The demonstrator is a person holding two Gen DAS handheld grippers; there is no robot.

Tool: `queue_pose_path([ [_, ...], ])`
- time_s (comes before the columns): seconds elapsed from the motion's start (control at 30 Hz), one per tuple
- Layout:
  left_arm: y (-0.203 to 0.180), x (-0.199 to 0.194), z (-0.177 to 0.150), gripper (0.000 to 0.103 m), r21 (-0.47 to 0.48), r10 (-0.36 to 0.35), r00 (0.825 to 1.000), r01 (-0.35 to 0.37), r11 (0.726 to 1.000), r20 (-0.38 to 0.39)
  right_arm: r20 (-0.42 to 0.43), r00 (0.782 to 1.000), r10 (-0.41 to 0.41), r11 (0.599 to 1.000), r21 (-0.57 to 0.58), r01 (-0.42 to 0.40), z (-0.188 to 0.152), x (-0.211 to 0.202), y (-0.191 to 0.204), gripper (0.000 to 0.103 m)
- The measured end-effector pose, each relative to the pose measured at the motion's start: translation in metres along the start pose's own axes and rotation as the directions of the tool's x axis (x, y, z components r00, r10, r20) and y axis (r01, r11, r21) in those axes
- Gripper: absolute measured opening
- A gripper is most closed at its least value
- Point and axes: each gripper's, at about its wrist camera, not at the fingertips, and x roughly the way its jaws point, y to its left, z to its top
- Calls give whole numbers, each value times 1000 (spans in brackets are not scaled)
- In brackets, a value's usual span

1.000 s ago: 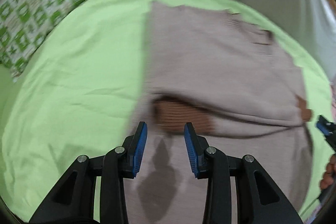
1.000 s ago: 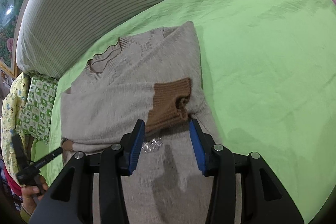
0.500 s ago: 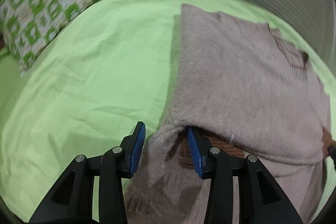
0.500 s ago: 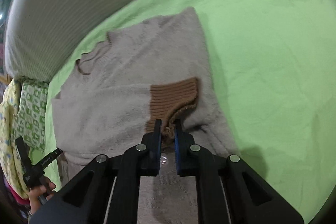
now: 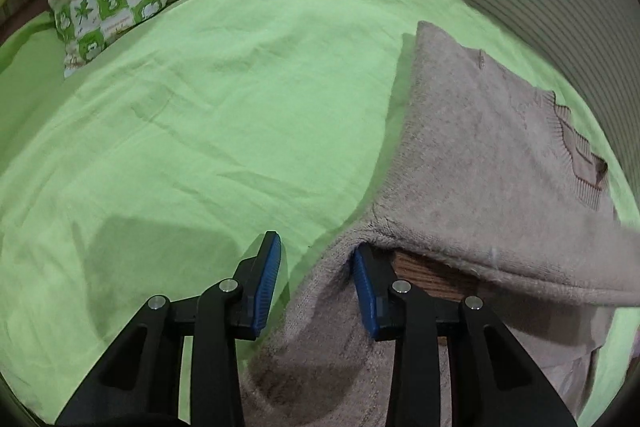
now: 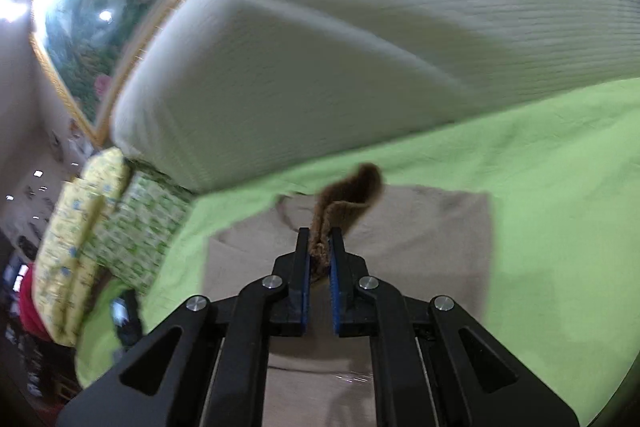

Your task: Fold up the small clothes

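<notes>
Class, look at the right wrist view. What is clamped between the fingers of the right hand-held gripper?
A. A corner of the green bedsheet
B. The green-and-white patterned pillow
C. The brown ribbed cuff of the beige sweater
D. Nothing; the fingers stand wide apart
C: the right hand-held gripper has its blue pads closed on the brown ribbed cuff, which sticks up above the beige sweater lying on the bedsheet.

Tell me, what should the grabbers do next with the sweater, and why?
Probably close the left gripper on the sweater fold. Its jaws have just been closing but stand apart, while the right gripper already pinches the brown cuff raised.
</notes>
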Motion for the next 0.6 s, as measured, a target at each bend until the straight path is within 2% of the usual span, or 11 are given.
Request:
queue_pose_path([
  [0.07,3,0,-1,37,-6,0,1000,0,1000,0,-78,994,-72,997,34,75,-18,19,-30,8],
  [0.17,0,3,-6,39,-19,5,1000,-5,1000,1,-157,979,-127,988,68,139,-43,38,-59,7],
  [0.2,-6,5,-6,39,-25,8,1000,-8,1000,0,-170,976,-138,985,78,152,-51,40,-64,3],
  [0.47,6,15,-7,40,-46,-4,1000,4,999,-10,-184,963,-196,979,28,204,-65,40,-66,0],
  [0.6,9,12,-4,40,-16,-12,1000,12,1000,-16,-164,965,-203,975,59,215,-60,29,-71,0],
])
